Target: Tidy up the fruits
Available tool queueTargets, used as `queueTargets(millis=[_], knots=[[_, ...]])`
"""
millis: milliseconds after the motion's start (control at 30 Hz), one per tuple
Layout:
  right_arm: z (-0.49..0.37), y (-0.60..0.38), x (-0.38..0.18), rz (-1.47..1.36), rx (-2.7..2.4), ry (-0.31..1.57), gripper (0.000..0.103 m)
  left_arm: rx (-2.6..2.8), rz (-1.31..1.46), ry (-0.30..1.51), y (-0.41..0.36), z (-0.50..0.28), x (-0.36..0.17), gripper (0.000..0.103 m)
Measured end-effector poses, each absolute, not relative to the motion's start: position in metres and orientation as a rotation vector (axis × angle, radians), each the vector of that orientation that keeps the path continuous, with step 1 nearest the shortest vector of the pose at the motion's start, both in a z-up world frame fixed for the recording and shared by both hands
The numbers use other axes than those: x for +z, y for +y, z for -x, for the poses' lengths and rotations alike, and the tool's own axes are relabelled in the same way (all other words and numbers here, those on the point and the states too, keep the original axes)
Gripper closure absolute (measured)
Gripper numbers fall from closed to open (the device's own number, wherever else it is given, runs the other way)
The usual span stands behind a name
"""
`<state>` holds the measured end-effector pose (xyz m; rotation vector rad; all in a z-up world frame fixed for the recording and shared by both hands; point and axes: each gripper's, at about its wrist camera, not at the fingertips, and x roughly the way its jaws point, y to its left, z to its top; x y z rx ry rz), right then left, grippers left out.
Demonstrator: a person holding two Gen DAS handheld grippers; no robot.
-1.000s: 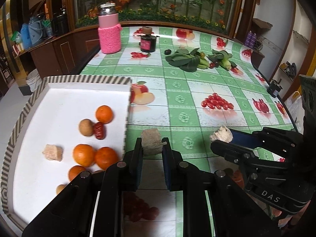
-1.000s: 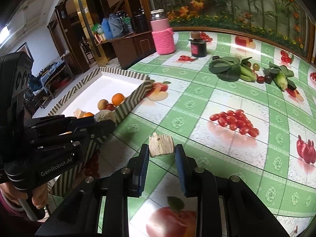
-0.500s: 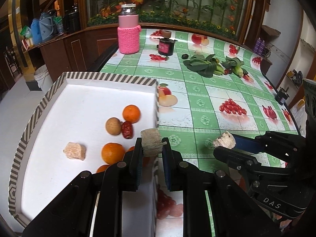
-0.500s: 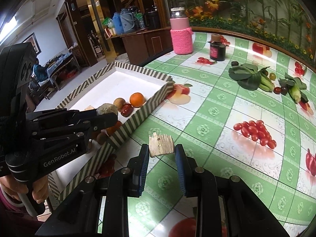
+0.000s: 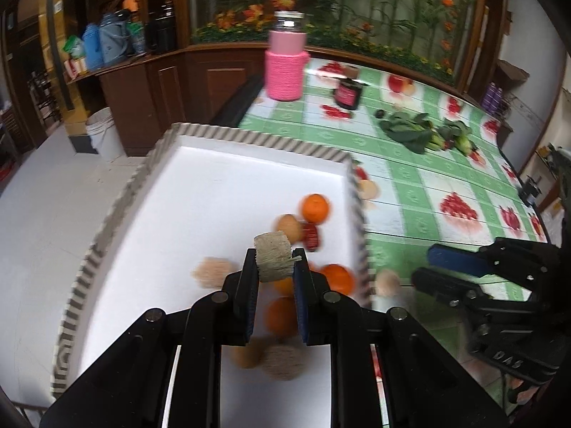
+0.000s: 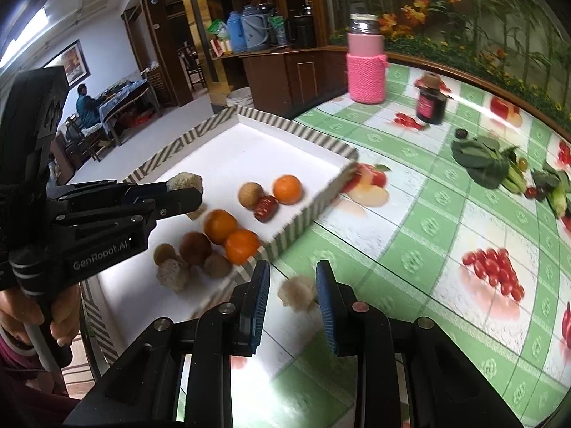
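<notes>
My left gripper (image 5: pixel 274 267) is shut on a beige fibrous chunk (image 5: pixel 273 256) and holds it above the white tray (image 5: pixel 221 178). The tray holds several oranges (image 5: pixel 314 207), a brown round fruit (image 5: pixel 288 226), a red date (image 5: pixel 311 236) and other beige chunks (image 5: pixel 212 271). My right gripper (image 6: pixel 291 281) is open. A second beige chunk (image 6: pixel 297 291) lies blurred below its parted fingers, on the tablecloth beside the tray's striped wall (image 6: pixel 296 224). The left gripper (image 6: pixel 185 192) also shows over the tray in the right wrist view.
A pink knitted jar (image 5: pixel 286 66) and a small dark jar (image 5: pixel 347 93) stand at the table's far side. Leafy greens and small vegetables (image 5: pixel 410 132) lie at the far right. The tray overhangs the table's left edge, above the floor.
My left gripper has carried its chunk left, from the tablecloth to above the tray. My right gripper has opened and its chunk has dropped out onto the cloth by the tray.
</notes>
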<state>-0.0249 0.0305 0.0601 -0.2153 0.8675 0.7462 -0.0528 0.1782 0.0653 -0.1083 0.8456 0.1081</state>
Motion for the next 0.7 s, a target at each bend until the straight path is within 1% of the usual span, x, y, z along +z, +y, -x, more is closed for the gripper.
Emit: queueTargets(millis=[167, 267, 333, 367, 433, 500, 700], knots=[[0.018, 0.041, 0.06, 0.228, 0.754, 0.861, 0.076, 0.16, 0.147, 0.855, 0.206, 0.056, 0.059, 0.087], [0.008, 0.036, 0.054, 0.214, 0.734, 0.884, 0.073, 0.171, 0.167, 0.857, 0.215, 0.056, 0.057, 0.087], [0.002, 0.031, 0.045, 0.226, 0.706, 0.907, 0.064, 0.173, 0.173, 0.859, 0.217, 0.055, 0.054, 0.087], [0.0, 0.029, 0.042, 0.22, 0.704, 0.918, 0.062, 0.17, 0.175, 0.861, 0.218, 0.054, 0.053, 0.087], [-0.002, 0.026, 0.036, 0.21, 0.717, 0.933, 0.054, 0.164, 0.176, 0.865, 0.217, 0.051, 0.051, 0.087], [-0.003, 0.029, 0.033, 0.224, 0.717, 0.93, 0.05, 0.158, 0.174, 0.868, 0.215, 0.05, 0.05, 0.087], [-0.013, 0.047, 0.025, 0.31, 0.707, 0.921, 0.05, 0.152, 0.174, 0.871, 0.213, 0.05, 0.049, 0.087]])
